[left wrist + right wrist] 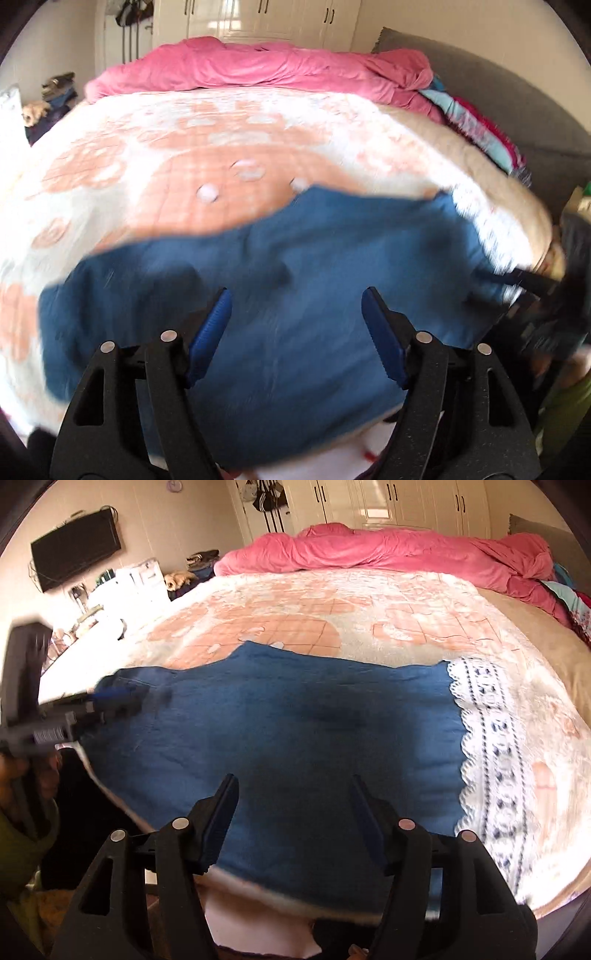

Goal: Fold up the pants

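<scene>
Pants (295, 738) blue, motion-blurred, near edge cut off behind left gripper (297, 314) and right gripper (293, 797), both released, empty.

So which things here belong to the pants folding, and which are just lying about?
Job: blue pants, left gripper, right gripper, both open over the pants.
Lying about: pink duvet, lace cloth, patterned blanket, wall television.

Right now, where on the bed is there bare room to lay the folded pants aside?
The peach patterned blanket is bare between the blue pants and the pink duvet. The lace-trimmed strip right of the pants is also free. Crowded: the headboard side with piled clothes, and the near edge, where both open grippers hover.
</scene>
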`<action>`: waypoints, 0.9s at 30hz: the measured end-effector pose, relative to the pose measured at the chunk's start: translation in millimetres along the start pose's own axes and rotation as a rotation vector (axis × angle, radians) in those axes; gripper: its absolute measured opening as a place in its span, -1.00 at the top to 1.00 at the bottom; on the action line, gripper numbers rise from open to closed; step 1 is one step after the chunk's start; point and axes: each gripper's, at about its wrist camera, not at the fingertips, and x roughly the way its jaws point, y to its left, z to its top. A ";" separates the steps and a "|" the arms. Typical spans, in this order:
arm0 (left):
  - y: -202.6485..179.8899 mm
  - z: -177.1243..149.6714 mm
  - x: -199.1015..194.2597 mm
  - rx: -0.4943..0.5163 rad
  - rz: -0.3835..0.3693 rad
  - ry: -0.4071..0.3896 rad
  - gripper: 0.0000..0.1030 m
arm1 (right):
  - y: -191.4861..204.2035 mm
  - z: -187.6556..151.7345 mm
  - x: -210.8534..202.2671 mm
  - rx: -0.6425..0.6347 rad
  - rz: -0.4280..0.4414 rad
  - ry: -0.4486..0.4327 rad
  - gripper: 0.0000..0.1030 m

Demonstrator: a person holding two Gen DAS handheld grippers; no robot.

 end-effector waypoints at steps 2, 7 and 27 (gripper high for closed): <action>-1.4 19.3 14.9 0.000 0.001 0.027 -0.26 | 0.2 -1.3 11.5 0.008 -0.009 0.019 -0.18; -4.0 62.6 66.6 0.019 -0.046 0.104 -0.26 | 4.0 -16.1 22.7 -0.029 -0.051 0.029 -0.18; -13.7 78.3 148.7 0.064 -0.068 0.186 0.90 | -2.3 -17.2 27.5 0.011 0.000 0.024 -0.24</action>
